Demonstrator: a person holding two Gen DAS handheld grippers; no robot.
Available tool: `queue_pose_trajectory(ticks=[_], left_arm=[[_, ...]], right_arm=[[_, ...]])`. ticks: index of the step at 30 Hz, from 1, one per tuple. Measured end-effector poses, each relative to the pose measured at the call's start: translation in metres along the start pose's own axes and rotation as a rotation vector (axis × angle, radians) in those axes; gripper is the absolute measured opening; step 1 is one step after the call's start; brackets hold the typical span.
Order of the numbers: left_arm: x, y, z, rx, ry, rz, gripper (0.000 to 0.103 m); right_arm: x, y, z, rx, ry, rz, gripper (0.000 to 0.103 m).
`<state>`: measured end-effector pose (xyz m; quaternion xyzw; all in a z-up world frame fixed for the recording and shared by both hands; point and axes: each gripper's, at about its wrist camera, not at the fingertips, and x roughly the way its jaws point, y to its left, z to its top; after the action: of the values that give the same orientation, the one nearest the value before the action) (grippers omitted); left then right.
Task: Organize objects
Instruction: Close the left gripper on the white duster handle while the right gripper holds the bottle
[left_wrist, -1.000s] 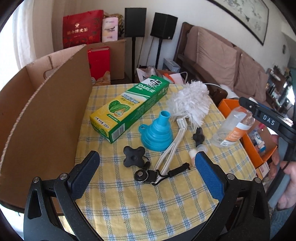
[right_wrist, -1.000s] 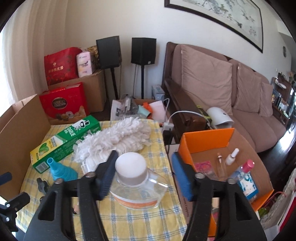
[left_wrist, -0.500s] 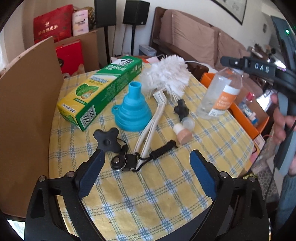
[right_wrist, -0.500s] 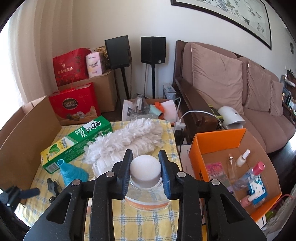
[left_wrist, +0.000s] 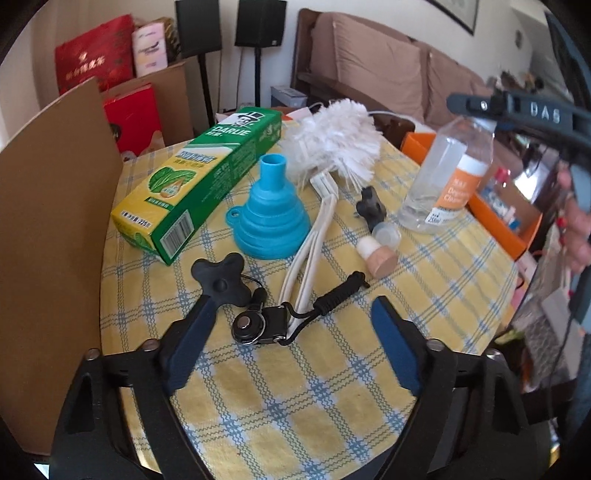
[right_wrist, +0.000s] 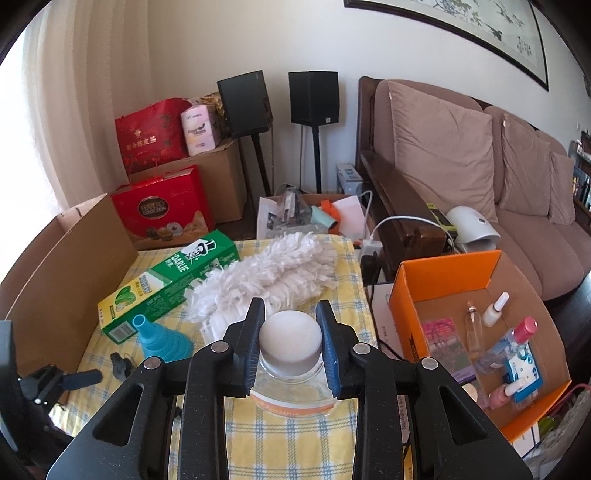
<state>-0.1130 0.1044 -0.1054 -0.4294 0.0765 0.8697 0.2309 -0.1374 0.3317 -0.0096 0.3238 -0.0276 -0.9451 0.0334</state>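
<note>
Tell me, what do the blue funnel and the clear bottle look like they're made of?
The blue funnel looks like soft matte silicone: its stepped rings suggest it collapses. The clear bottle is probably glossy plastic, though it could be glass: you see straight through it, and light glints off its wall. Its white cap looks like matte plastic.

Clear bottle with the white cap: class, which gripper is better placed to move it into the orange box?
Right. The right gripper is shut on the clear bottle beside the orange box; the left gripper, closing, straddles the black lanyard clip.
</note>
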Motion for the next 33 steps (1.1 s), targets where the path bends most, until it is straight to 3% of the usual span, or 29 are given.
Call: queue_pose_trajectory(ticks=[3, 6, 8, 12, 15, 27, 29, 33], left_arm=[[0.001, -0.015, -0.001, 0.082, -0.012, 0.019, 0.076], [0.003, -0.030, 0.000, 0.192, -0.021, 0.054, 0.064], [0.005, -0.035, 0.001, 0.249, -0.012, 0.056, 0.062], [0.013, -0.035, 0.005, 0.275, 0.037, 0.025, 0.039], [0.019, -0.034, 0.006, 0.290, 0.058, 0.022, 0.031], [0.027, -0.041, -0.003, 0.363, 0.089, 0.030, 0.030], [0.026, -0.041, -0.002, 0.367, 0.092, 0.031, 0.017], [0.024, -0.038, -0.002, 0.342, 0.097, -0.014, 0.016]], right_arm=[[-0.002, 0.000, -0.001, 0.002, -0.002, 0.000, 0.028], [-0.004, -0.002, -0.002, 0.003, 0.000, 0.007, 0.028], [-0.005, -0.003, -0.003, 0.004, 0.001, 0.010, 0.028], [-0.006, -0.003, -0.004, 0.006, 0.000, 0.012, 0.028], [-0.006, -0.003, -0.004, 0.006, 0.001, 0.014, 0.028], [-0.007, -0.004, -0.004, 0.006, 0.001, 0.015, 0.028], [-0.007, -0.004, -0.004, 0.007, 0.002, 0.015, 0.028], [-0.008, -0.004, -0.004, 0.008, 0.004, 0.015, 0.028]])
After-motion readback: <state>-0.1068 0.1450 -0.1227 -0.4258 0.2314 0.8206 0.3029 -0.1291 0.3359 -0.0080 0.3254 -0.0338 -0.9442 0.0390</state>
